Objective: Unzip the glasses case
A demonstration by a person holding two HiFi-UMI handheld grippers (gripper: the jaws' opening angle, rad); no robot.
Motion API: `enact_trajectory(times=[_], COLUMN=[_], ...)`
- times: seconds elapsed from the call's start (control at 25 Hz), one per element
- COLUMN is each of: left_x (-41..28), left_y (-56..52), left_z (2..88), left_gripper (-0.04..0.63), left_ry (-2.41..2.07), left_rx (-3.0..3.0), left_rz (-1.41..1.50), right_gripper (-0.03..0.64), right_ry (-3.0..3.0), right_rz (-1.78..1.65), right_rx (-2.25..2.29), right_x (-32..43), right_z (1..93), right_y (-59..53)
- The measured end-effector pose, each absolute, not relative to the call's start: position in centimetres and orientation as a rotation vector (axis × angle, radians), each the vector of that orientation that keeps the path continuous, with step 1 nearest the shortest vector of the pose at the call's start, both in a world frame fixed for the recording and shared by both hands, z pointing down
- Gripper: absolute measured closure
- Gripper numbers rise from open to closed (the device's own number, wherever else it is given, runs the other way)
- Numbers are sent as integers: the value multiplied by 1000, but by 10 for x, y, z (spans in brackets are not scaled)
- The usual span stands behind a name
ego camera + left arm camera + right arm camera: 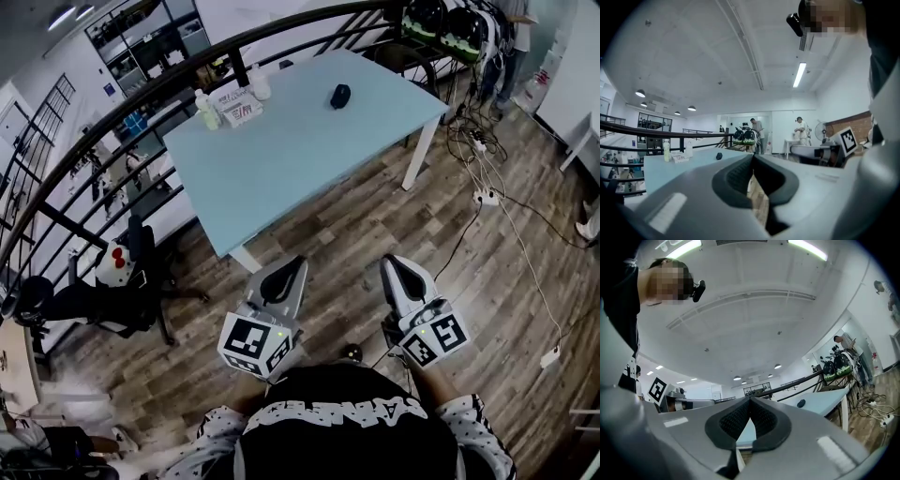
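Stage: the approach. No contact has been made with the work piece, and the unzipping has not begun.

Findings, left to right:

- A curved dark metal railing (141,101) runs behind the far edge of the pale blue rectangular table (281,169).
- At the table's far left corner stand a pale green plastic bottle (206,111) and a small white printed box (239,108), close together.
- The small dark oval glasses case (340,95) lies alone near the table's far right end, well apart from the bottle and box and well apart from both grippers.
- The left gripper (296,264) is held over the brown wood-plank floor (356,225), short of the table's near edge. Its jaws meet at the tips and hold nothing.
- The right gripper (390,264) is beside it, also over the floor. Its jaws are likewise fully together and empty.
- Loose white cables (487,187) trail on the floor to the right.

Condition of the case: it appears as a rounded, dark, low shape lying flat. It is too small in every view to make out the zip, its pull tab or whether it is closed.

Judgement on the next move: both grippers must be carried forward across the table to the case and their jaws parted. One would then steady the body while the other locates the pull tab.
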State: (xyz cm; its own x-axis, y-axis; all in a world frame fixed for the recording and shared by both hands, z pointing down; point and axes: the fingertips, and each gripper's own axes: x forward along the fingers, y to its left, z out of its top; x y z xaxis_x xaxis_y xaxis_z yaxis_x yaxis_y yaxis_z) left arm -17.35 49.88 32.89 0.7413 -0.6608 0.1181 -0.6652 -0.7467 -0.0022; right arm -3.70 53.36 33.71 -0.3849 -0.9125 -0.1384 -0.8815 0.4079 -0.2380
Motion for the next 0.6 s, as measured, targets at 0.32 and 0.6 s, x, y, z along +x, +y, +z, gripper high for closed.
enact_trajectory(times=[0.32,0.6], left_x=[-129,-109], left_y=[492,488], left_z=[336,334], left_gripper=[595,595], left_ry=[-1075,-1108], left_rx=[2908,2899], left_rz=[215,221], right_gripper=[623,623], right_ry=[2374,2390], right_rz=[-223,-233], right_rx=[-1637,-1636], right_x=[15,38], right_z=[350,355], right_y=[532,532])
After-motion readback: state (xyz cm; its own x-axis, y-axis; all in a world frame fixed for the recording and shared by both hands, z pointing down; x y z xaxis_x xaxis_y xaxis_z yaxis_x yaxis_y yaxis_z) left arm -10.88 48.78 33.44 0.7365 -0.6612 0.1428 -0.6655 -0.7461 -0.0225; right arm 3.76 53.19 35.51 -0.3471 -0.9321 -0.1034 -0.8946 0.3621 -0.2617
